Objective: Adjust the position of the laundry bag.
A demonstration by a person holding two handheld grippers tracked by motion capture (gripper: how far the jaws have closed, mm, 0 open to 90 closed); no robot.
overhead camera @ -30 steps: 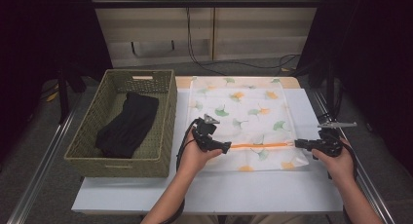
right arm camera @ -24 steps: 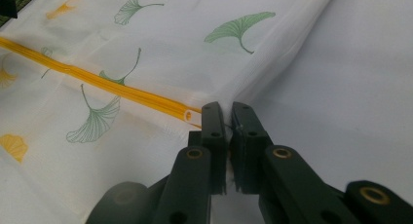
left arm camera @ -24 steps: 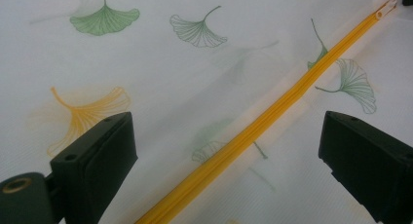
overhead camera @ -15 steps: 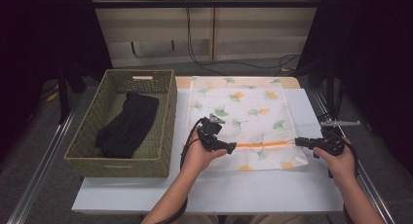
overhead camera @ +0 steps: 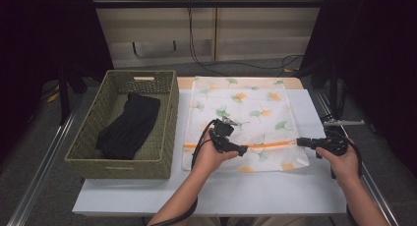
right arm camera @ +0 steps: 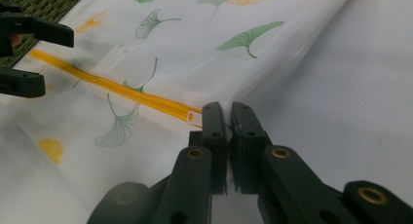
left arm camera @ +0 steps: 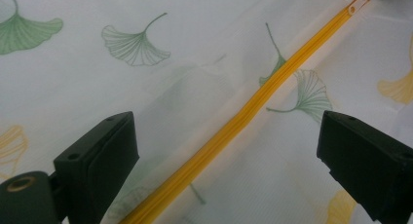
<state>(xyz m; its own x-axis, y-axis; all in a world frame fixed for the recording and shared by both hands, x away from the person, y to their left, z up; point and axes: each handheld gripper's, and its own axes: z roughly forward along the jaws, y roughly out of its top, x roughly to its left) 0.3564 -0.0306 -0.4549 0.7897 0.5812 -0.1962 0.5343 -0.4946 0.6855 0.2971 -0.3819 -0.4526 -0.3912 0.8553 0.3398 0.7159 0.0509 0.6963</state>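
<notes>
A white mesh laundry bag (overhead camera: pixel 246 110) printed with ginkgo leaves lies flat on the table, an orange zipper (overhead camera: pixel 268 146) running across its near part. My left gripper (overhead camera: pixel 244 151) hovers over the middle of the zipper, open, its jaws standing on either side of the zipper (left arm camera: pixel 272 87) without touching it. My right gripper (overhead camera: pixel 300 142) is at the bag's right edge, shut on the fabric just past the zipper's end (right arm camera: pixel 192 118). In the right gripper view the right gripper (right arm camera: pixel 228 119) pinches the bag (right arm camera: pixel 195 48), with the left gripper (right arm camera: pixel 44 58) far off at the left.
A woven green basket (overhead camera: pixel 169 113) stands left of the bag, a black cloth (overhead camera: pixel 129 125) lying inside it. The white table top (overhead camera: pixel 275 191) reaches to the front edge near the person. Metal rails run along both table sides.
My left gripper has slid to the right along the zipper, toward the right gripper. The right gripper has stayed where it was, still pinching the bag's edge.
</notes>
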